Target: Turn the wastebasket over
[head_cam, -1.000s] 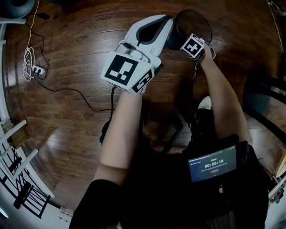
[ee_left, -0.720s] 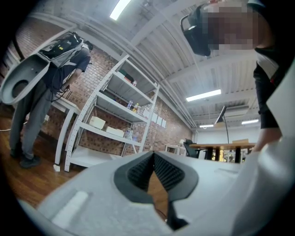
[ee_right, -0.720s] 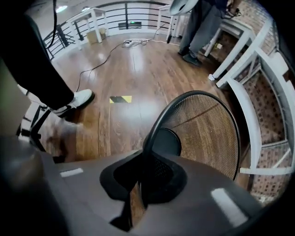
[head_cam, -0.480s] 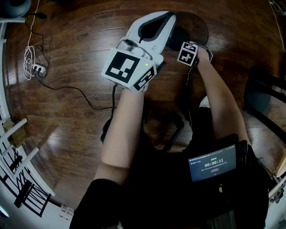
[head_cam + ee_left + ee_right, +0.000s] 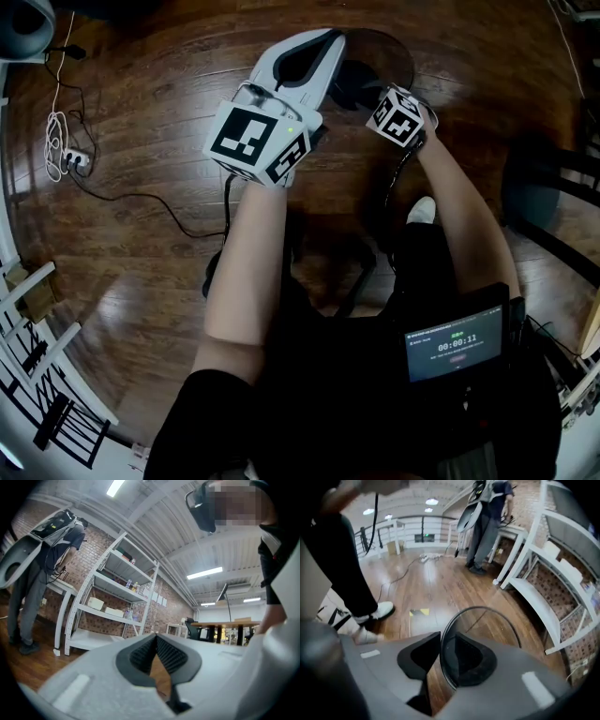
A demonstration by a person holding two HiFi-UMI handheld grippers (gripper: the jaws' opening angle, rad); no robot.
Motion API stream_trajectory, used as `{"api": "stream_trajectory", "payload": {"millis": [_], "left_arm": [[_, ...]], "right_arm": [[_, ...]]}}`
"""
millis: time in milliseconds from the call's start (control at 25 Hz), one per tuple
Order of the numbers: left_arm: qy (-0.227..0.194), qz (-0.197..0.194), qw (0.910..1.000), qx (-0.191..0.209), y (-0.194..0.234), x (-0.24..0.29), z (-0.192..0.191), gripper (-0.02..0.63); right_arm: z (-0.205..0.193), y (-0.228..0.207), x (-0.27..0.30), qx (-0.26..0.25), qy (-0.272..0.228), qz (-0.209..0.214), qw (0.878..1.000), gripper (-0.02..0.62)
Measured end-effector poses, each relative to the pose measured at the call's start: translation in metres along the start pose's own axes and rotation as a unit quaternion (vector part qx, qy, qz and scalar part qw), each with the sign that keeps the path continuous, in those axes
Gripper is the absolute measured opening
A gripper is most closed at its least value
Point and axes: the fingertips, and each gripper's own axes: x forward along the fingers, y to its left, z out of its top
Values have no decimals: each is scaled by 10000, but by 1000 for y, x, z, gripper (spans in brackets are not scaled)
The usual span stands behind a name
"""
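The wastebasket (image 5: 392, 54) is a black see-through mesh bin on the wood floor at the top of the head view. Its thin round rim (image 5: 480, 607) runs between the jaws of my right gripper (image 5: 446, 641). Those jaws have just been opening, and a gap shows between the pads and the rim. In the head view the right gripper (image 5: 364, 90) points steeply down at the basket's near side. My left gripper (image 5: 323, 39) is held level just left of the basket. Its ribbed pads meet at the tip of the left gripper (image 5: 156, 637), with nothing between them.
A cable and power strip (image 5: 66, 141) lie on the floor at the left, and a white rack (image 5: 37, 375) stands at the lower left. A dark chair (image 5: 553, 206) is at the right. White shelving (image 5: 534, 573) and a standing person (image 5: 487, 508) are beyond the basket.
My right hand has risen and shifted a little left, and its marker cube has tilted. The basket's rim has moved left with it. The left gripper has hardly moved.
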Motion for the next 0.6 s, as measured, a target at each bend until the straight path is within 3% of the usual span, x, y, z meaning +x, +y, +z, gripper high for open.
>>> {"api": "stream_trajectory", "payload": {"millis": [80,160,240,320,480,600], "left_arm": [[115,-67,9999,83,-5,2,-5,2],[236,-114,9995,147,-9,4,-10,2],[274,-147,9994,181,-14,5,-12,2],[317,-193,9990,257,-21,6,-14,2],[412,-242,9986,247,-34,13,-20,2],[517,-303,9978,292,-50,16,-31,2]], "right_arm": [[21,-14,-31,534,-800,-266,9950,64],[40,-30,-68,1058,-1608,-561,9797,17],[65,-42,-113,1612,-2479,-726,9525,9],[88,-48,-165,2061,-3291,-859,9175,9],[109,-51,-263,2479,-4422,-1290,8522,11],[102,-38,-293,2397,-4925,-1345,8258,12]]}}
